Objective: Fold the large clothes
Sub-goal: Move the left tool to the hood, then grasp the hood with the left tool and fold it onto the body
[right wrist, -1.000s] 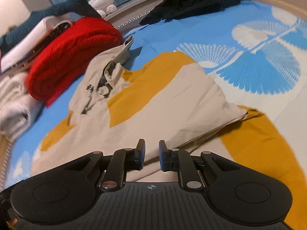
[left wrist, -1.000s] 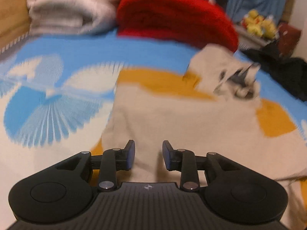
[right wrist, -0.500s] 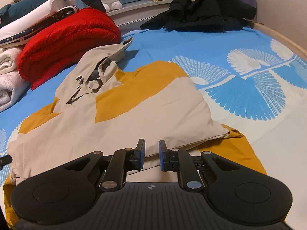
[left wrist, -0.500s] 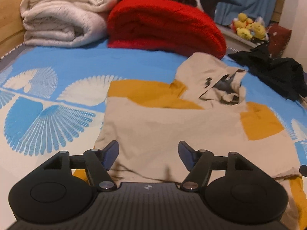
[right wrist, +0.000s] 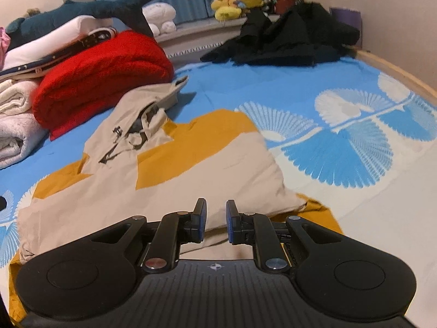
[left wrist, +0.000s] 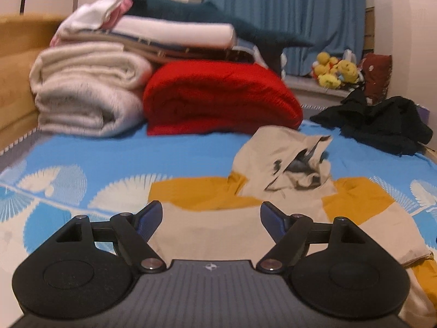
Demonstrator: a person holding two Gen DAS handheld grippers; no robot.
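A beige and mustard hooded jacket [left wrist: 363, 227] lies flat on the blue fan-patterned bed sheet [left wrist: 109, 158], its hood [left wrist: 273, 158] pointing towards the far pile. My left gripper [left wrist: 210, 207] hovers above the jacket's near left part. Its jaws are opening wide, and nothing is between them. In the right wrist view the jacket [right wrist: 191, 180] spreads out ahead, with a folded beige corner lying over mustard cloth. My right gripper [right wrist: 216, 205] hangs above that near edge with only a narrow gap between its pads, and no cloth is pinched.
A red folded blanket [left wrist: 218, 98] and a white rolled blanket [left wrist: 82, 93] with stacked bedding on top stand at the far side. Black clothes [left wrist: 382, 125] lie at the far right. Plush toys [right wrist: 235, 2] sit on the window ledge. A wooden bed edge [right wrist: 396, 71] runs along the right.
My left gripper's jaws went from a small gap to wide apart while it rose and tilted up from the jacket. The right gripper lifted slightly and rolled with its gap unchanged.
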